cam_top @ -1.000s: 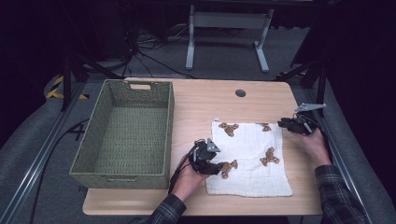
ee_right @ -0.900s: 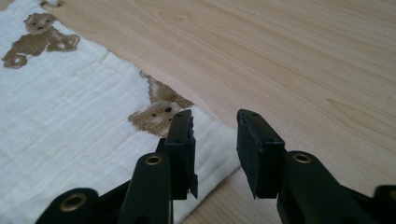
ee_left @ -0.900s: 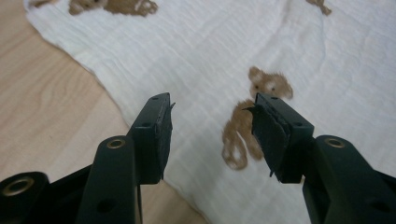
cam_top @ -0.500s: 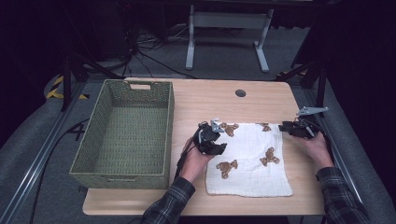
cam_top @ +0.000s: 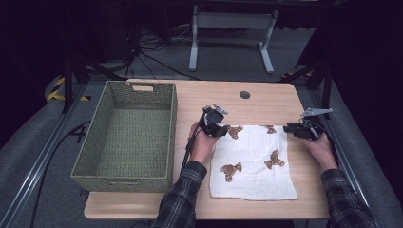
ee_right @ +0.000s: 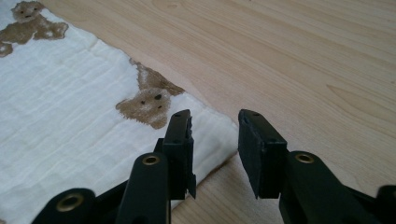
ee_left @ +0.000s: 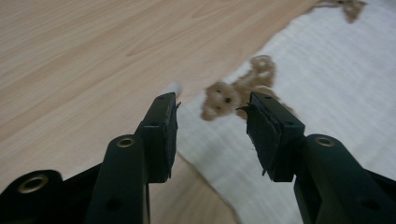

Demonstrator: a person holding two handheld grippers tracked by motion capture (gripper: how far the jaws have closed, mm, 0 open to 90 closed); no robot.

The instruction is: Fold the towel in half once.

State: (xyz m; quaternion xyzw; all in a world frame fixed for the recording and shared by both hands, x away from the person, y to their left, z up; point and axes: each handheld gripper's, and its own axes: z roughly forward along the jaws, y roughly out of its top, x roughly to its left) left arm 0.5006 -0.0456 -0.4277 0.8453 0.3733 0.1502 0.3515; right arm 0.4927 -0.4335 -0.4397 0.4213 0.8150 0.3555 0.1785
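Note:
A white cloth [cam_top: 252,164] printed with brown teddy bears lies flat on the wooden table [cam_top: 266,102]. My left gripper [cam_top: 219,128] hovers at the cloth's far left corner. In the left gripper view the cloth [ee_left: 327,93] passes under the left gripper [ee_left: 212,105]; its jaws have just been closing, with the corner below the gap and the pads off it. My right gripper [cam_top: 291,130] is at the far right corner. In the right gripper view the right gripper [ee_right: 215,121] stands open over the cloth [ee_right: 60,107] edge, gripping nothing.
A green woven basket [cam_top: 126,137] with nothing in it stands on the table's left side, close to my left forearm. A small black round cap [cam_top: 244,94] sits in the tabletop at the back. A grey metal stand [cam_top: 228,28] is on the floor beyond the table.
My left hand has moved from the cloth's near left part away from me to its far left corner. The right gripper has stayed at the far right corner.

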